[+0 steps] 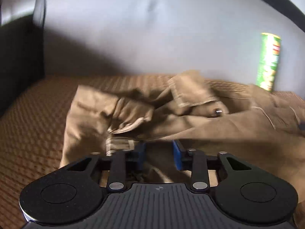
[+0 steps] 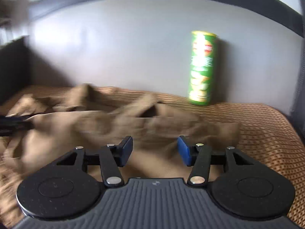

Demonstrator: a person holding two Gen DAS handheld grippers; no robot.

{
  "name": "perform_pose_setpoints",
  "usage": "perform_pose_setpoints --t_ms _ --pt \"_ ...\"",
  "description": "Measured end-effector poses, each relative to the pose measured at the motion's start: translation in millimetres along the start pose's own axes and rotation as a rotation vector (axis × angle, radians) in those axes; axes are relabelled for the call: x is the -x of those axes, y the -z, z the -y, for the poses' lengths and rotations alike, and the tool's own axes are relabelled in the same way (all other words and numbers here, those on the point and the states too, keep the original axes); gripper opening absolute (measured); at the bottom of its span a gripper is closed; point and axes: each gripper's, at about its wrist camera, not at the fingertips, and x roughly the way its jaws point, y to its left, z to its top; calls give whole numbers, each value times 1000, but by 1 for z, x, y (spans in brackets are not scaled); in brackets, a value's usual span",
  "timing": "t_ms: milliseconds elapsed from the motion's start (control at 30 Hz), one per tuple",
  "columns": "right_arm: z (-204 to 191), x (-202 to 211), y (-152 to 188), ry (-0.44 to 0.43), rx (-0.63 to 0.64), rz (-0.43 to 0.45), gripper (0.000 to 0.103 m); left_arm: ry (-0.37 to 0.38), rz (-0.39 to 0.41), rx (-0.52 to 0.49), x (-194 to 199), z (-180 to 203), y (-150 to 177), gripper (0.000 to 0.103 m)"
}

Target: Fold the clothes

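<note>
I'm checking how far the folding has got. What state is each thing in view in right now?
Brown garment: crumpled on the woven mat, not yet folded.
Green chip can: upright, lid on, at the grey wall, apart from the garment.
Woven mat: lying flat under the garment.
Left gripper: jaws apart over the cloth, gripping nothing.
Right gripper: jaws apart over the cloth, gripping nothing.
</note>
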Motion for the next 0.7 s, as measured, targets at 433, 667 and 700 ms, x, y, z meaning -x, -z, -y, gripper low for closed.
perform_pose_setpoints --t_ms 433,667,700 --pt "7 37 24 -160 -116 9 62 68 55 -57 70 22 17 60" --pt "-49 28 69 -120 90 -70 64 -24 -25 -186 41 40 55 59" --pt "-54 24 76 -105 120 -62 64 -28 -34 -182 42 40 54 58"
